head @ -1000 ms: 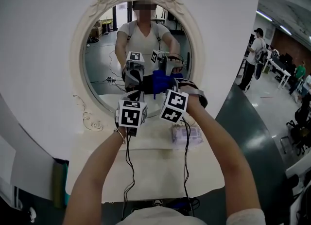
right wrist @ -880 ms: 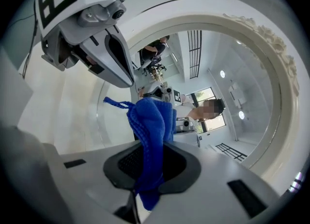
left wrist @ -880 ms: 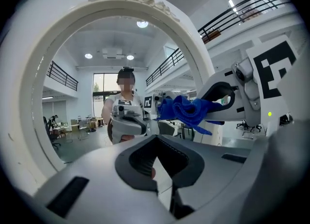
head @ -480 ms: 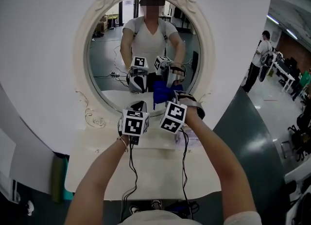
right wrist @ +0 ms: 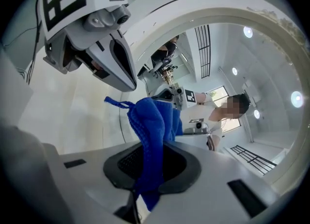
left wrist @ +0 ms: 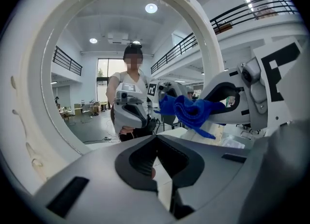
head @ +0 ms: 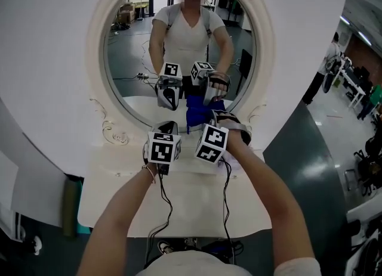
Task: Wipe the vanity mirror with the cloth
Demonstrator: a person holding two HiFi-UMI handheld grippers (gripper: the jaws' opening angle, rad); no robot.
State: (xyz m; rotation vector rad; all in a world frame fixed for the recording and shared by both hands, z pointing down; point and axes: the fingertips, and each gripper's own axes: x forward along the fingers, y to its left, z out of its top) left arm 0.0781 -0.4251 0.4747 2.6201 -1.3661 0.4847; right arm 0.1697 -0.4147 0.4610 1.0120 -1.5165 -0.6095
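The oval vanity mirror (head: pixel 128 72) in its ornate white frame fills my head view from 10 to 2 o'clock, standing at the back of a white table top (head: pixel 191 203) that runs down toward 6 o'clock. Both of the person's forearms reach up the middle of the picture, side by side.

The right gripper (head: pixel 210 127) is up at the mirror's lower rim, about 6 o'clock on the glass. Its jaws are clamped on the blue cloth (head: pixel 194 117). In the right gripper view the cloth (right wrist: pixel 150 121) rises bunched out of the right gripper (right wrist: pixel 155 148) and its loose fold stands toward 12 o'clock, close to the glass; I cannot tell whether it touches.

The left gripper (head: pixel 168 127) sits just beside it at 9 o'clock, also pointed at the lower glass. In the left gripper view its jaws (left wrist: pixel 156 140) are together with nothing between them, and the cloth (left wrist: pixel 191 112) shows at 1 o'clock.
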